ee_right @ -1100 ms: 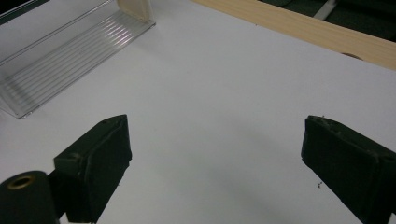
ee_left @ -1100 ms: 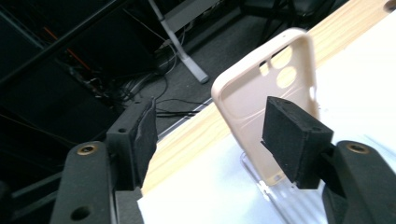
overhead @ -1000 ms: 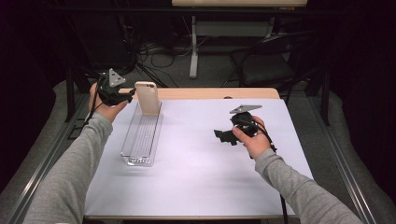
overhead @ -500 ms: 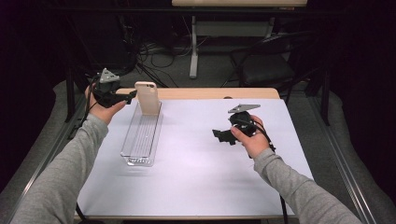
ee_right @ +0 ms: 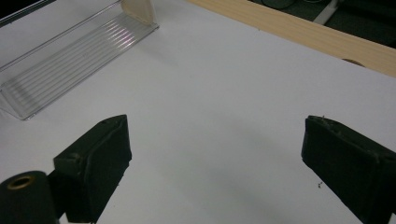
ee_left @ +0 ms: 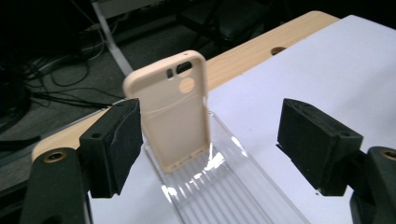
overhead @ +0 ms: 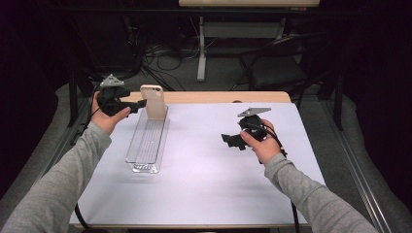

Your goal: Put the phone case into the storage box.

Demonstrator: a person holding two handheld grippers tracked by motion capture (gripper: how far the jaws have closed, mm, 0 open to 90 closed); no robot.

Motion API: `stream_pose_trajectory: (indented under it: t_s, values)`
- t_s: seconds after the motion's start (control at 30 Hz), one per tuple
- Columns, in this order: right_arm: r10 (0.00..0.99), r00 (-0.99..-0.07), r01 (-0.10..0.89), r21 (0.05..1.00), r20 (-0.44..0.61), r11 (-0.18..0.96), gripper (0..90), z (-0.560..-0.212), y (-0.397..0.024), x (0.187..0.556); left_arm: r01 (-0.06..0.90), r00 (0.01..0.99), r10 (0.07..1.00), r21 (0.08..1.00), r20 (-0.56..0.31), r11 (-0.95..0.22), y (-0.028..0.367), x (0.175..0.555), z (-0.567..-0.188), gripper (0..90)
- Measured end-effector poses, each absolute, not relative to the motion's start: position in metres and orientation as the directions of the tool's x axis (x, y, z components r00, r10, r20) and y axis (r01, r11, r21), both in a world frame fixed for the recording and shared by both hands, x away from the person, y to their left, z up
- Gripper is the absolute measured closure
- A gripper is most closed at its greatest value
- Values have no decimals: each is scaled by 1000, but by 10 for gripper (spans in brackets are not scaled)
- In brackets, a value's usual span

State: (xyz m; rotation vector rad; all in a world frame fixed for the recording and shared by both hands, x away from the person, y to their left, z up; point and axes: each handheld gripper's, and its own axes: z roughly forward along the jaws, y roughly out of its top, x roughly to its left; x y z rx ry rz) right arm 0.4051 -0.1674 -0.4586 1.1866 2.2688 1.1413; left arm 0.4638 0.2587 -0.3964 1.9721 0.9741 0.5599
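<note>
A beige phone case (overhead: 153, 101) (ee_left: 173, 109) stands upright at the far end of a clear ribbed plastic rack (overhead: 147, 140) (ee_left: 233, 191) on the white table cover. My left gripper (overhead: 137, 104) (ee_left: 210, 140) is held just left of the case, open, with the case standing free beyond its jaws. My right gripper (overhead: 229, 141) (ee_right: 215, 163) hovers open over bare white surface at the table's right middle, nothing between its jaws. The rack (ee_right: 70, 60) and the foot of the case (ee_right: 137, 10) show at the upper left of the right gripper view.
A white sheet (overhead: 204, 165) covers most of the wooden table (overhead: 214, 97), whose bare strip runs along the far edge. Beyond the table are a desk leg, cables and a dark chair (overhead: 277, 68) on the floor.
My left gripper has drawn back a little to the left, away from the phone case, which stays upright in the rack. The right gripper has hardly moved.
</note>
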Motion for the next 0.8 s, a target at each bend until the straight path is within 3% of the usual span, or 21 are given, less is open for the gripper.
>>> stream_pose_trajectory:
  t_s: [0.7, 0.8]
  values:
    - [797, -602, 529, 777, 60, 341, 73, -457, -164, 406, 445, 637, 768, 843, -61, -301, 251, 450, -396, 147]
    - [794, -605, 525, 778, 56, 344, 66, -456, -164, 405, 439, 654, 754, 844, -64, -309, 248, 445, -395, 62]
